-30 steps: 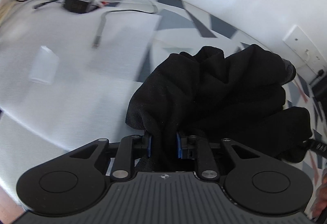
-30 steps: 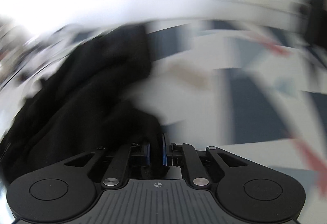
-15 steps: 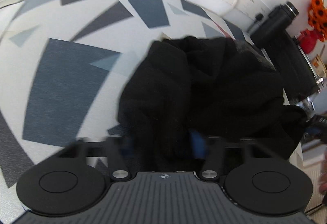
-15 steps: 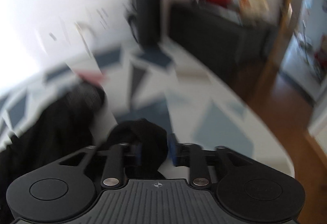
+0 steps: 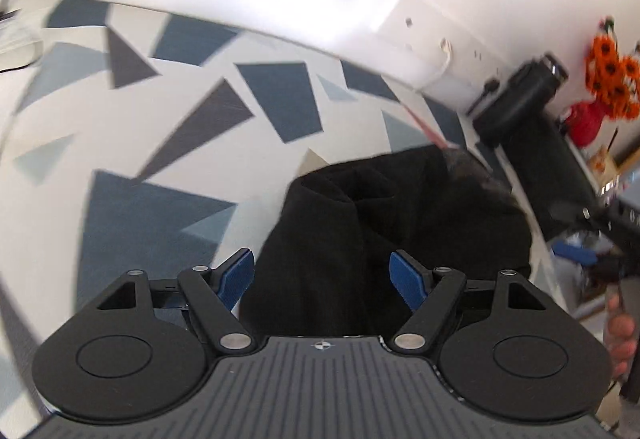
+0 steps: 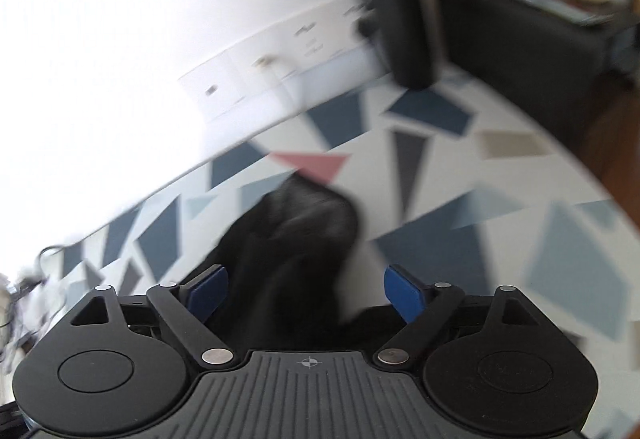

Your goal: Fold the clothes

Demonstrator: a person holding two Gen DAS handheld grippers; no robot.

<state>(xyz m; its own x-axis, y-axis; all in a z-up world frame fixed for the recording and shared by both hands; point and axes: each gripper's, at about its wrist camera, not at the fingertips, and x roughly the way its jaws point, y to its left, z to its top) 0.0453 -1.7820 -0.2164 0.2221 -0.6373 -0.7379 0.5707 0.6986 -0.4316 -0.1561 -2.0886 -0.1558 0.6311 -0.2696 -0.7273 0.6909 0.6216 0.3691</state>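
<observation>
A crumpled black garment [image 5: 384,235] lies in a heap on a white cloth [image 5: 160,143] printed with blue and grey triangles. My left gripper [image 5: 322,275] hovers over its near edge, open, the blue pads [image 5: 238,273] standing apart from the fabric between them. In the right wrist view the same black garment [image 6: 296,251] lies blurred between the spread fingers of my right gripper [image 6: 306,293]. Its jaws are opening, and the pads do not press the cloth. The right gripper also shows at the right edge of the left wrist view [image 5: 588,251].
White sockets [image 5: 424,39] line the wall behind. A black cylinder [image 6: 396,11] stands at the table's far corner beside a dark cabinet [image 6: 532,39] carrying a red vase [image 5: 586,121] with orange flowers [image 5: 612,79]. A hand [image 5: 620,339] shows at the right edge. Cables [image 5: 20,35] lie far left.
Both grippers carried the black garment sideways toward the sockets and the black cylinder, then let go: the left opened first, the right widened after it. The heap now rests on the patterned cloth.
</observation>
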